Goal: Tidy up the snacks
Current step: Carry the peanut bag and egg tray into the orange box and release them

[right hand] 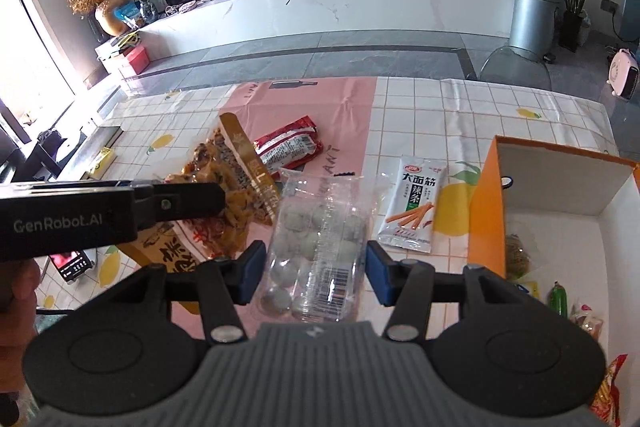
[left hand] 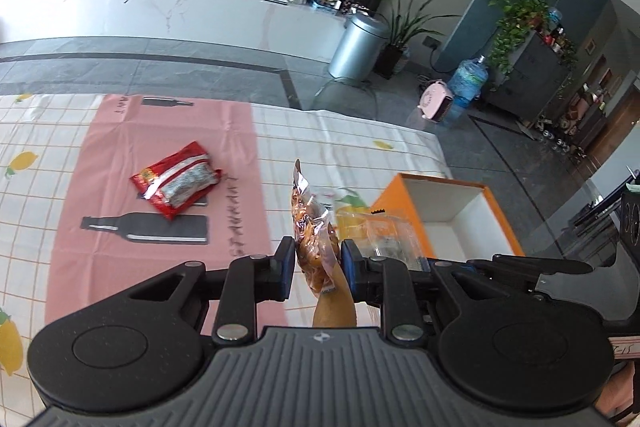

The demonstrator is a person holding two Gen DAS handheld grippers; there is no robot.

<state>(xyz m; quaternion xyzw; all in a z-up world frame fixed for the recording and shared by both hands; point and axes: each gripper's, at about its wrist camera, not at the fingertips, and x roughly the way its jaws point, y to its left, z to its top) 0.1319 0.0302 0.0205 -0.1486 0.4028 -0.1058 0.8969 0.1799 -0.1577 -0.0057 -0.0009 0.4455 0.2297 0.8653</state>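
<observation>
Two handheld grippers work above a table (left hand: 280, 131) covered in a checked cloth with lemon prints and a pink panel. The left gripper (left hand: 318, 259) is clamped on an orange-brown snack packet (left hand: 316, 239), which stands upright between its blue pads, clear of the cloth. The right gripper (right hand: 316, 277) grips a clear packet of pale round balls (right hand: 316, 255) (a barcode shows near its lower edge). At ten o'clock from the left gripper, a red packet (left hand: 176, 183) lies flat on the pink panel. In the right wrist view, a white packet printed with orange sticks (right hand: 414, 203) lies at one o'clock, just beside an orange box (right hand: 486, 211) holding several snacks.
</observation>
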